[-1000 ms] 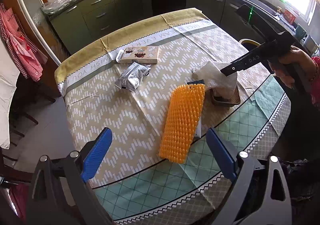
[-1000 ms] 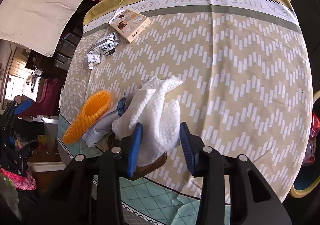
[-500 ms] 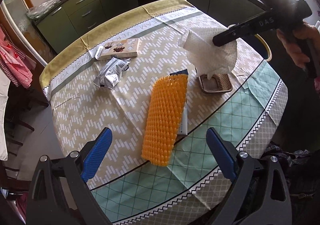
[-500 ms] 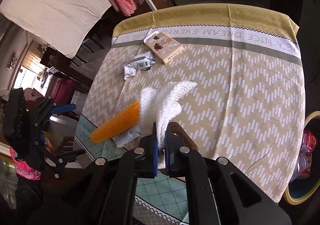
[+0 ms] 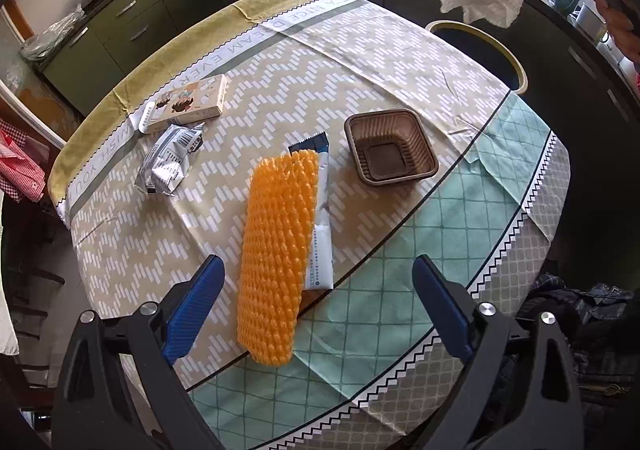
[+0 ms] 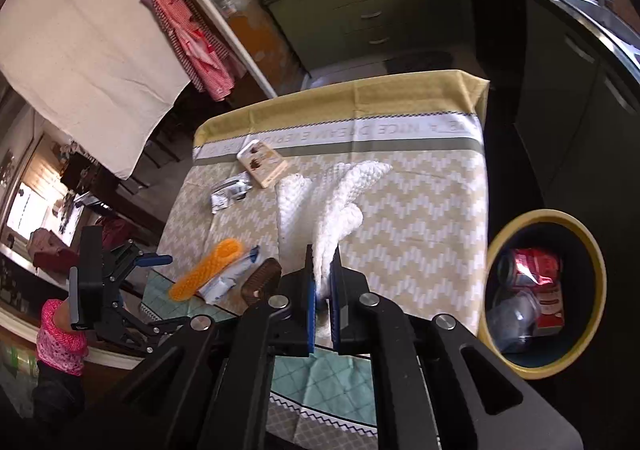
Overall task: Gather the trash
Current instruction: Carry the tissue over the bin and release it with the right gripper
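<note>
One item in hand: crumpled white paper towel (image 6: 328, 201), pinched at its lower end between the blue pads of the right gripper (image 6: 323, 302), jaws nearly touching, rest of sheet fanning out past the tips. Landmark = round yellow-rimmed dark trash bin (image 6: 600, 290), standing on the floor beside the cloth-covered table (image 6: 420, 209). Towel was held above the table, short of the bin and not yet over its mouth; bin already held a red can and clear plastic.

Left gripper (image 5: 316, 302) hung wide open w/ nothing between pads, above the long orange foam fruit net (image 5: 276, 250), which lay well away from the bin on the table's near side.

Judgement re step (carry towel to bin, drop):
- keep pinch firm till towel hangs fully inside the rim; sheet is light, prob. drifts if let go high or early.
- loose flaps could catch the rim, so lower it a bit first.
- approx. centre over the opening, then open wide.

Left on table, all farther from bin than towel: brown square ribbed plastic tray (image 5: 390, 147), blue-white wrapper (image 5: 320, 217) under the net, silver foil packet (image 5: 170, 163), flat printed card box (image 5: 186, 103).
</note>
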